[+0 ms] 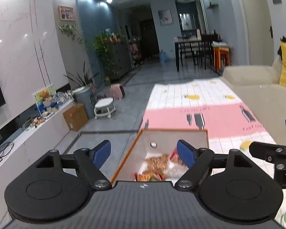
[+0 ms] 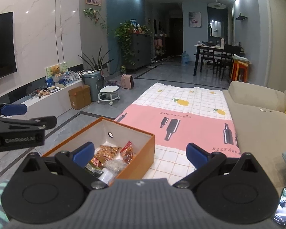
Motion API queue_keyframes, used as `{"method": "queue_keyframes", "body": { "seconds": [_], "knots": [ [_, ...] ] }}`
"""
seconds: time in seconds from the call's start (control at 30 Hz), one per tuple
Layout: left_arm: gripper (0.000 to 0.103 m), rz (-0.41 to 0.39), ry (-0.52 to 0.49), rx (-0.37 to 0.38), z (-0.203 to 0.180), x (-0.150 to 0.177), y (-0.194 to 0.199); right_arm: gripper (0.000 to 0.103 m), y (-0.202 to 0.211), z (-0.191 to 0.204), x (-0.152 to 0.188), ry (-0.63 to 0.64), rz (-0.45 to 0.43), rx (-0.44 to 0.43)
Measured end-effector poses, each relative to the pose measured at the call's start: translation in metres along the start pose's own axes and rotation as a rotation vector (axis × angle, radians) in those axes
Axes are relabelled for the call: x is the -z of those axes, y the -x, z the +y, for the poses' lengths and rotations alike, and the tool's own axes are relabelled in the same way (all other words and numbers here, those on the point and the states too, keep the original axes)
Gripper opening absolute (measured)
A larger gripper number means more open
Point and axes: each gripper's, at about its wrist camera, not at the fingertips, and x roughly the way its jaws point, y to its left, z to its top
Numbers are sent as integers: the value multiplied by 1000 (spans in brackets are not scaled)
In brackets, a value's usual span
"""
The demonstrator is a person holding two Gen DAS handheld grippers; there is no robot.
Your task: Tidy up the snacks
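Jaws spread wide and holding nothing, the left gripper (image 1: 144, 153) hangs above the near left corner of an orange box (image 2: 135, 164), while the right gripper (image 2: 141, 155) hovers with equally wide, bare jaws, one blue finger over the box's near edge and the other over the cloth beside it. Inside the white-lined box lie the snacks (image 2: 112, 157): several crinkled packets in red, gold and clear wrap, heaped toward the near end, none of them touched by a pad. The box sits on a checked and pink cloth (image 2: 190, 118) printed with lemons and bottles, spread over a low surface beside a beige sofa (image 2: 257, 118); a phone (image 2: 284, 208) lies at the right gripper's lower right. No loose packet shows on the cloth in either view. By the look of it, the packets are gathered and both hands are clear of the box, so the sorting appears at or near its end. Any next move would call for finding a stray packet outside these views, or lowering one gripper into the box to straighten the heap.
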Motion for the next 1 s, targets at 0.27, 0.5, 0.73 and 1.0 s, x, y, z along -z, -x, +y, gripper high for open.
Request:
{"method": "queue_keyframes", "body": {
  "seconds": [0.27,0.5,0.73,1.0],
  "knots": [
    [93,123,-40,17,-11,30,-11,99,1,12,24,45,29,-10],
    [93,215,-56,20,-16,52,-21,99,-18,16,44,50,123,-14],
    [93,268,-9,40,-12,55,-24,99,-27,9,54,25,178,-3],
    [93,283,-16,46,-14,56,-21,99,-23,11,54,36,170,-12]
  ]
}}
